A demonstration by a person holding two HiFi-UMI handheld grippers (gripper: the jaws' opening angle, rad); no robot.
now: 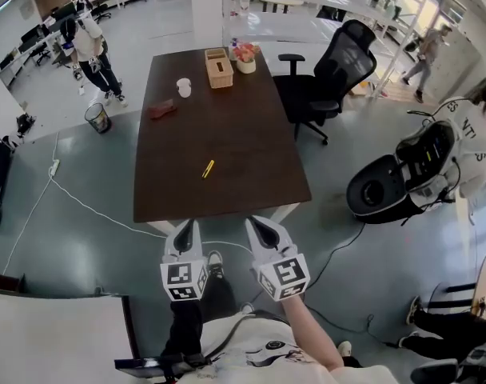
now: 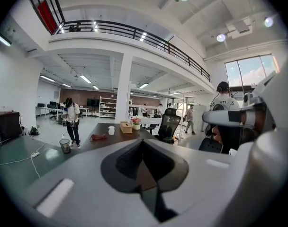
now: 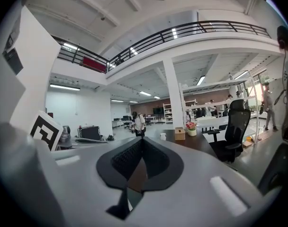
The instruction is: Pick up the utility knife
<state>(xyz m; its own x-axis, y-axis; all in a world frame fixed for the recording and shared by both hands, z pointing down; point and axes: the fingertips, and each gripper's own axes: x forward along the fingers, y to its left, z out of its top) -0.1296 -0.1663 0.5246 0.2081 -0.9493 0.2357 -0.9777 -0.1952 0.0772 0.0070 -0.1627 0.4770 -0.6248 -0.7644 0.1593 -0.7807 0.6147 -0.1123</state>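
We see a dark brown desk (image 1: 243,146) on a glossy grey floor (image 1: 91,214). Near its middle lies the yellow utility knife (image 1: 208,169). Toward the far edge stand a white cup (image 1: 184,87), a tan box (image 1: 219,67) and pink-orange flowers (image 1: 244,53); by the left edge lies a reddish-brown object (image 1: 161,110). The chair (image 1: 331,70) off the right edge is black. The left gripper (image 1: 186,229) and right gripper (image 1: 257,226) are pale grey with black-and-white square markers.

The utility knife (image 1: 208,169) is seen as a slim yellow bar, laid flat on the dark brown table (image 1: 251,118). It is set on a slant, its far end turned rightward, near the tabletop's middle, with bare wood all round it.
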